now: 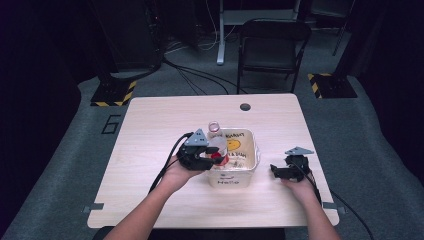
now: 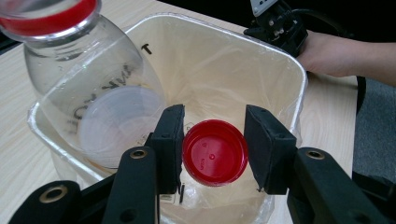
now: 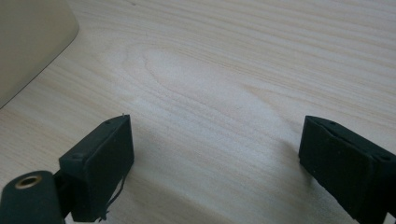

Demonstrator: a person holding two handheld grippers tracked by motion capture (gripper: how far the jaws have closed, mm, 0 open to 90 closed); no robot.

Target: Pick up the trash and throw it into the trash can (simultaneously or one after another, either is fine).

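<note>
A red cap point(image 2: 215, 153) sits between the black pads of my left gripper point(image 2: 214, 125), hollow side toward the camera, and the jaws are shut on it. In the high view, the left gripper point(image 1: 219, 159) hovers over the left rim of a white lined bin point(image 1: 256, 152). A clear plastic bottle point(image 2: 100, 88) with a red neck ring leans inside the bin point(image 2: 299, 81), just left of the cap. The bottle's open mouth point(image 1: 214, 126) points up and away. My right gripper point(image 1: 275, 171) rests low over the table right of the bin, jaws wide open point(image 3: 215, 168) with bare wood between them.
The bin carries a smiley face and the word "Hello" on its front. A round cable hole point(image 1: 245, 106) lies near the table's far edge. A folding chair point(image 1: 272, 47) stands beyond the table. The table's left half point(image 1: 145, 140) is bare wood.
</note>
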